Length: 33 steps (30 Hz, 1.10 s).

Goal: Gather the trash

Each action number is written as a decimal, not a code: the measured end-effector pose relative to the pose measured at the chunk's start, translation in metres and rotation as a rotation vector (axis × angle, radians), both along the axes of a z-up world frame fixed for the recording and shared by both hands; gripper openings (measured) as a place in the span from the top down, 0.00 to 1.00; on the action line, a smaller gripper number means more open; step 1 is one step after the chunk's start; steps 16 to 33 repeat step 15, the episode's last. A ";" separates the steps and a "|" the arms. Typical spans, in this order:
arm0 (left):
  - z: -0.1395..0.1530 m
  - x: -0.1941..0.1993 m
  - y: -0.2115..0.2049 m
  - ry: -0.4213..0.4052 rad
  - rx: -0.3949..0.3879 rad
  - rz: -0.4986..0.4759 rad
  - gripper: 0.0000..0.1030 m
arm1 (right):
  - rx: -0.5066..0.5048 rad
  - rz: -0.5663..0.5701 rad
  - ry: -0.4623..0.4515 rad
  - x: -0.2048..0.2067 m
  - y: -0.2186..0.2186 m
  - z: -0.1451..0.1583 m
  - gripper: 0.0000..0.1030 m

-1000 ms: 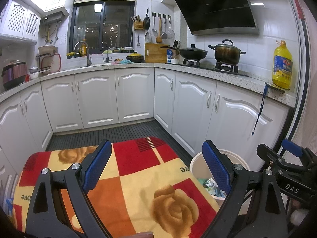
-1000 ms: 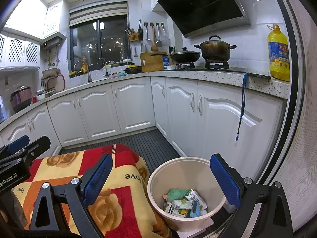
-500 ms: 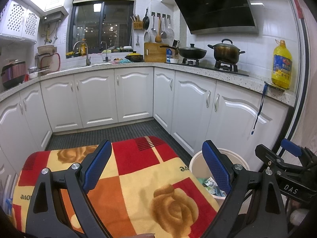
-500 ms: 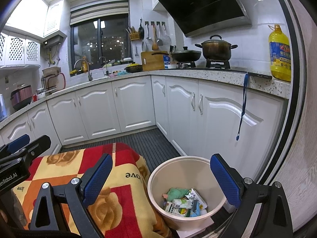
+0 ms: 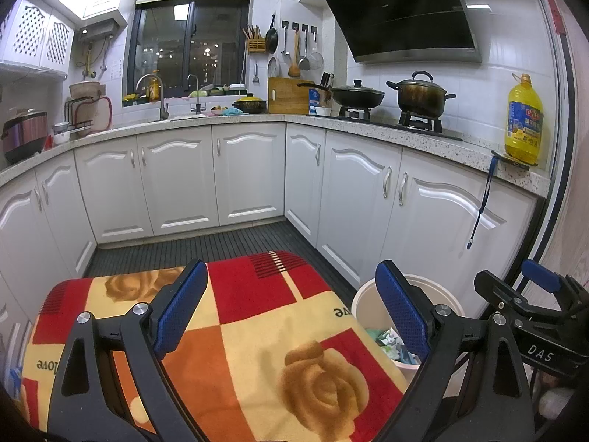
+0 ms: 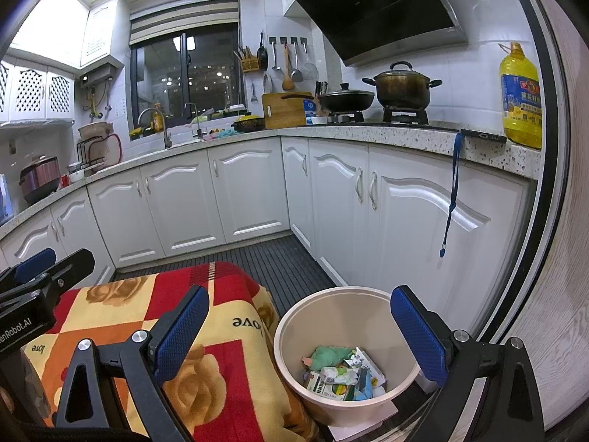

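Between the blue pads of the right tongs (image 6: 300, 326), which stand wide apart and hold nothing, sits the bin (image 6: 294, 326) on the floor, just below and ahead. It is a round, cream plastic tub, upright, mouth facing up. At its bottom lies the trash (image 6: 340, 375): a crumpled green wad, small white and green cartons and torn wrappers, heaped toward the near side with no shared direction; the long axis of any one piece cannot be told. The bin stands on a pale flat base.

Left of these tongs, touching the bin's side, a blanket (image 6: 228, 353) in red, orange and cream squares with tan roses drapes over a low tabletop. The left tongs (image 5: 291, 313) hover above that blanket (image 5: 257, 331), also spread wide and empty. From there the bin (image 5: 362, 304) shows to the right, behind the right pad, with a bit of trash (image 5: 390, 340) visible inside. The right tongs' black frame appears at the far right of this view.

Farther ahead of both tongs runs a dark ribbed floor (image 6: 287, 261), then white cabinets (image 6: 250, 188) under a speckled counter (image 6: 368, 134). To the right on it stand two black pots (image 6: 401, 90) on a stove and a yellow oil jug (image 6: 521, 107), with a blue strap (image 6: 451, 199) hanging down.
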<state>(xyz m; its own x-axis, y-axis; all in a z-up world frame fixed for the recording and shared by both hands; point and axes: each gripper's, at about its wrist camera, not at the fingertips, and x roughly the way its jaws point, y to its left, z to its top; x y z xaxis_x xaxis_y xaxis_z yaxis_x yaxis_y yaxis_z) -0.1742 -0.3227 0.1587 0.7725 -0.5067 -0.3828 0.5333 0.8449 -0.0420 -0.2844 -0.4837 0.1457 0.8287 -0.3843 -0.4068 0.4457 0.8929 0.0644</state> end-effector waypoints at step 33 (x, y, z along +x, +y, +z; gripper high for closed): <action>-0.009 0.009 -0.005 0.041 0.005 -0.036 0.10 | 0.011 0.006 0.018 0.005 -0.007 -0.008 0.05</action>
